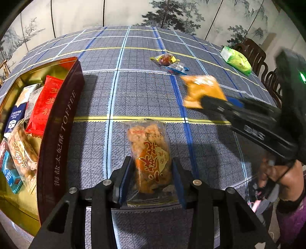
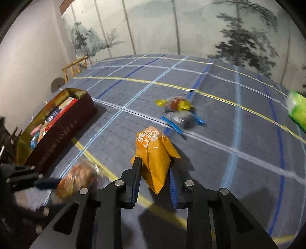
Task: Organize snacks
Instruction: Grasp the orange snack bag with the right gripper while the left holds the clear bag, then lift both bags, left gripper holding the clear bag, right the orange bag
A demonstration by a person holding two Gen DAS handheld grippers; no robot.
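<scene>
The left gripper (image 1: 152, 168) is clamping a clear packet of fried crispy snack (image 1: 150, 153) between its blue-padded fingers (image 1: 123, 180), pinching the packet's sides near its near end while the far end is sticking out over the plaid tablecloth (image 1: 143, 92). In the right wrist view the same packet (image 2: 76, 179) is showing blurred at the near left, gripped by the left gripper (image 2: 47, 183). The right gripper (image 2: 155, 172) is squeezing an orange snack packet (image 2: 154, 153), its fingers (image 2: 135, 178) pressing in on the crumpled lower half, with the printed top pointing away; whether the packet is touching the cloth is hard to tell. From the left wrist view this orange snack packet (image 1: 202, 91) is appearing at the right, held at the tip of the right gripper (image 1: 212, 101), with the person's hand (image 1: 281, 178) gripping the handle behind it. To the left, the dark TOFFEE tin (image 1: 59, 130) is sitting open, holding a red packet (image 1: 43, 109), a blue-and-white packet (image 1: 16, 116) and another clear fried-snack packet (image 1: 23, 151). Farther out, near the middle of the table, a yellow-ended wrapped candy (image 1: 165, 59) is lying just beside a blue-ended wrapped candy (image 1: 177, 68). At the far right edge a green packet (image 1: 236, 60) is resting, with dark wooden chairs (image 1: 254, 51) beyond it and a painted folding screen (image 1: 172, 13) standing behind the table.
</scene>
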